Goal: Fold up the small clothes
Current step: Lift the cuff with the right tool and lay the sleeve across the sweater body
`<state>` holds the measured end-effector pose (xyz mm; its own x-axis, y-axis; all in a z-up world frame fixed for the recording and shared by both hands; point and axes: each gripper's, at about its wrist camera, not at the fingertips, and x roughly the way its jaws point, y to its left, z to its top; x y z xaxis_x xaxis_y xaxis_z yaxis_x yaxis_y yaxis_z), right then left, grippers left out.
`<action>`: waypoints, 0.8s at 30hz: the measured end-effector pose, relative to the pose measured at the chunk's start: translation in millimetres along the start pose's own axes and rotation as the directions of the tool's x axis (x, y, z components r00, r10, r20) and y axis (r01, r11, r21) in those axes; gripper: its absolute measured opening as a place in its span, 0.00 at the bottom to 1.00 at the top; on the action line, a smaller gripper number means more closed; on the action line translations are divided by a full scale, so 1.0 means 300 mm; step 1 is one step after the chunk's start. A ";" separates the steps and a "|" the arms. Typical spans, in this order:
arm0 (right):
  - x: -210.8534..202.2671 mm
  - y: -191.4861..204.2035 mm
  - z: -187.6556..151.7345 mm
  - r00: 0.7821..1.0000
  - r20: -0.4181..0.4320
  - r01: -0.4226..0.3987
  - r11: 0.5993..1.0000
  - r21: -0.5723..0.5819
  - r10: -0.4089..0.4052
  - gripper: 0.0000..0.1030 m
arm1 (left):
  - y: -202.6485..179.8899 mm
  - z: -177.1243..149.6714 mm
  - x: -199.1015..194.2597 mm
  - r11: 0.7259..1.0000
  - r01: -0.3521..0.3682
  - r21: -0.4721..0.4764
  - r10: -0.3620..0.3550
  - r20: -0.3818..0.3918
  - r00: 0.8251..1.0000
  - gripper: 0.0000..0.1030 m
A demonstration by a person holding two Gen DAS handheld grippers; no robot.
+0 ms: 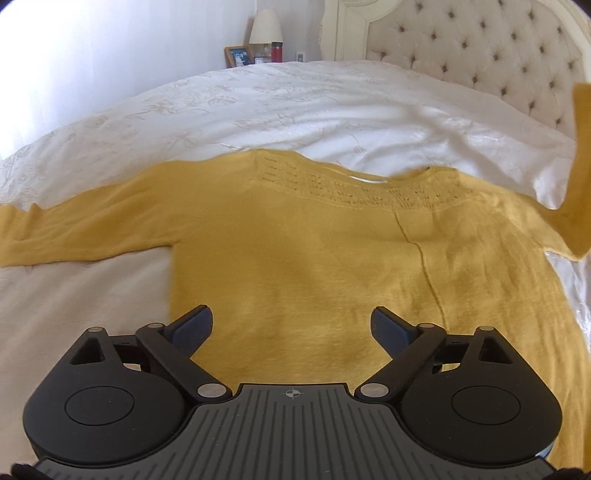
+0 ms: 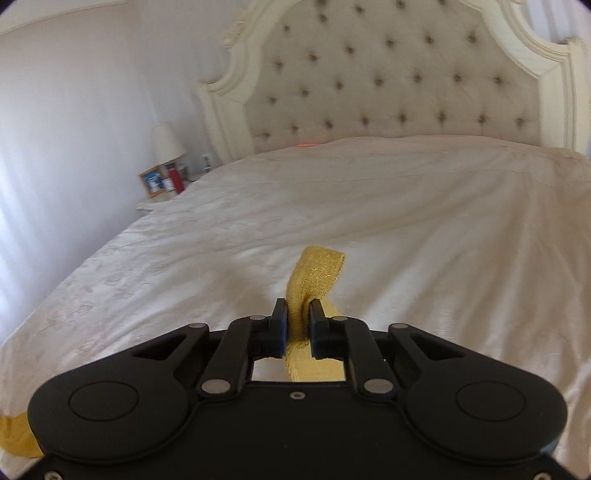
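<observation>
**Yellow sweater on the bed, one sleeve lifted**

A mustard-yellow knitted sweater point(image 1: 332, 251) lies spread flat on the white embroidered bedspread point(image 1: 221, 103), its patterned neckline toward the cream tufted headboard point(image 1: 480, 48). One sleeve stretches out flat along the bedspread, away from the sweater's body on the side farther from the headboard's right post. The opposite sleeve point(image 1: 576, 177) rises off the bed at the edge of the left wrist view.

The left tool point(image 1: 291, 325) hovers above the sweater's lower body with its two blue-padded fingers spread wide apart, nothing between them.

The right tool point(image 2: 299, 317) is clamped on the yellow sleeve cuff point(image 2: 317, 273); the ribbed end of the cuff sticks up beyond the fingertips, and the rest of the sleeve passes back beneath the tool body, held above the bedspread.

Beside the headboard, a nightstand carries a white-shaded lamp point(image 1: 265, 26), a wooden-framed photograph point(image 1: 238, 56) and a red cylindrical container point(image 1: 276, 51); what it contains cannot be told.
</observation>
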<state>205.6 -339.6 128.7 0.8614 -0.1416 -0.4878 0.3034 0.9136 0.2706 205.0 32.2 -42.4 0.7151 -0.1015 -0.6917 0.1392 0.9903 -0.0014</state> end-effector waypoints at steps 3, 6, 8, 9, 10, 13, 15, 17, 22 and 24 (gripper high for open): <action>0.036 0.192 -0.034 0.992 -0.021 -0.123 0.992 -0.036 0.122 0.18 | 0.051 -0.003 -0.025 1.000 -0.013 -0.013 0.013 0.007 1.000 0.91; 0.100 0.388 -0.100 0.969 -0.060 -0.242 0.969 -0.052 0.239 0.18 | 0.110 -0.014 -0.046 0.999 -0.031 -0.025 0.032 0.008 0.999 0.91; 0.152 0.520 -0.151 0.953 -0.087 -0.297 0.952 -0.070 0.291 0.18 | 0.143 -0.025 -0.056 0.999 -0.045 -0.028 0.045 0.003 0.999 0.91; 0.181 0.586 -0.186 0.942 -0.108 -0.326 0.942 -0.072 0.318 0.18 | 0.160 -0.032 -0.062 0.998 -0.050 -0.030 0.050 0.000 0.999 0.91; 0.211 0.643 -0.218 0.932 -0.130 -0.350 0.934 -0.069 0.339 0.18 | 0.175 -0.038 -0.066 0.998 -0.055 -0.031 0.055 -0.002 0.999 0.91; 0.294 0.811 -0.337 0.904 -0.197 -0.402 0.912 -0.083 0.380 0.18 | 0.221 -0.057 -0.079 0.997 -0.071 -0.030 0.071 -0.010 0.997 0.91; 0.344 0.900 -0.421 0.892 -0.239 -0.416 0.903 -0.104 0.384 0.18 | 0.246 -0.068 -0.083 0.996 -0.083 -0.030 0.082 -0.016 0.996 0.91; 0.390 0.963 -0.498 0.884 -0.277 -0.420 0.900 -0.120 0.376 0.18 | 0.268 -0.078 -0.086 0.995 -0.092 -0.034 0.091 -0.023 0.996 0.91; 0.449 1.049 -0.685 0.887 -0.334 -0.383 0.912 -0.148 0.319 0.22 | 0.310 -0.099 -0.077 0.993 -0.105 -0.056 0.103 -0.041 0.994 0.91; 0.468 1.043 -0.727 0.886 -0.335 -0.386 0.911 -0.148 0.321 0.28 | 0.318 -0.102 -0.069 0.993 -0.101 -0.068 0.098 -0.049 0.994 0.91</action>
<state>332.7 9.5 -36.1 0.7237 0.2953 -0.6237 -0.1162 0.9431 0.3117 182.5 131.6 -50.3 0.6907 0.0010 -0.7232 0.0191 0.9996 0.0196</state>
